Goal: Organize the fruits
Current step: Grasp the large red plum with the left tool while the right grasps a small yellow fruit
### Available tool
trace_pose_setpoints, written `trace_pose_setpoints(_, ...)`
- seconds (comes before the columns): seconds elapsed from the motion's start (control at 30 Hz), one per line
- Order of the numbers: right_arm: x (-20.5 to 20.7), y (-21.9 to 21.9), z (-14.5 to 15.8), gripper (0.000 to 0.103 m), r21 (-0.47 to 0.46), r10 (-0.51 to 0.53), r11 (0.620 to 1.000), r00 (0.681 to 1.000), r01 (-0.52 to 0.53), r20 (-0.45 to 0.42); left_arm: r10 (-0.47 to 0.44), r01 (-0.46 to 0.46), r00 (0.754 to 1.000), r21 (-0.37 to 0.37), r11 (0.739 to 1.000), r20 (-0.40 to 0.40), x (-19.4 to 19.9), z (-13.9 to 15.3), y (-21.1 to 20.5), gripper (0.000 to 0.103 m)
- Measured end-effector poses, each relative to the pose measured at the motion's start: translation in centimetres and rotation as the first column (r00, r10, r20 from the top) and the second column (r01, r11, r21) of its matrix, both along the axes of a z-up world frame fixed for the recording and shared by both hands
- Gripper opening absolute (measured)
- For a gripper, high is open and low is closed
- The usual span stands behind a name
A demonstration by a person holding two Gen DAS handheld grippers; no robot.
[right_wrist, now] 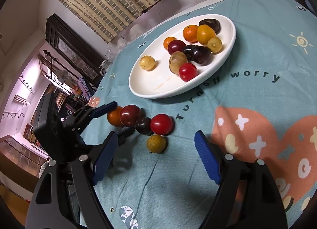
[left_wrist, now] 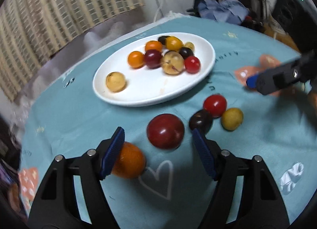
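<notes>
Left wrist: glossy dark-red plum point(left_wrist: 165, 131) (round) between left tongs point(left_wrist: 157, 152), both tongs apart

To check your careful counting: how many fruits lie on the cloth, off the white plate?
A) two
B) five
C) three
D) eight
B: on the cloth lie an orange fruit, a dark red one, a nearly black one, a bright red one and a yellow one.
</notes>
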State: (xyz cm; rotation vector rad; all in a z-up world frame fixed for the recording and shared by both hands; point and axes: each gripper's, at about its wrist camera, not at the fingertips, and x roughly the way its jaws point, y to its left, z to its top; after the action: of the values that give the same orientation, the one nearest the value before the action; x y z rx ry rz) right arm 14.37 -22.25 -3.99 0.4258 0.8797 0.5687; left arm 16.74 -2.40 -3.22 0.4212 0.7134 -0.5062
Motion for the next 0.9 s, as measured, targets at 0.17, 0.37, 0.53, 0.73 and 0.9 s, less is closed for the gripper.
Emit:
trace_pose_setpoints(0.17, 0.0, -0.2, 0.1, 0.080, 0.007, -0.003, 1.000, 1.000, 0.003, 0.001, -0.063, 0.063, 0.998, -0.021, 0.998, -0.031, -0.2, -0.6, -1.7, 0.072)
trace_pose_setpoints(0.37, 0.0, -0.3, 0.2, 0.080, 0.017, -0.003, 1.000, 1.000, 0.003, 0.004, -0.054, 0.042, 0.993, -0.113, 0.993, -0.103, 0.9, -0.5, 0.3, 0.063)
trace_pose_setpoints(0.53, -0.2, 0.3, 0.1, 0.080, -0.018, 0.035, 0.999, 0.999, -0.035, -0.011, -0.027, 0.010, 0.995, -0.161, 0.987, -0.099, 1.7, -0.4, 1.1, 0.059)
trace_pose_setpoints(0.73, -1.5, 3.6, 0.0, 0.065, -0.180, 0.159, 0.972, 0.986, -0.148, 0.048, -0.095, 0.081, 0.992, -0.157, 0.984, -0.080, 1.5, -0.6, 0.2, 0.060)
trace_pose_setpoints(0.9, -2.4, 6.2, -0.6, 0.046, -0.377, 0.208, 0.914, 0.970, -0.148, 0.123, -0.107, 0.091, 0.990, -0.167, 0.982, -0.091, 1.9, -0.7, 0.5, 0.057)
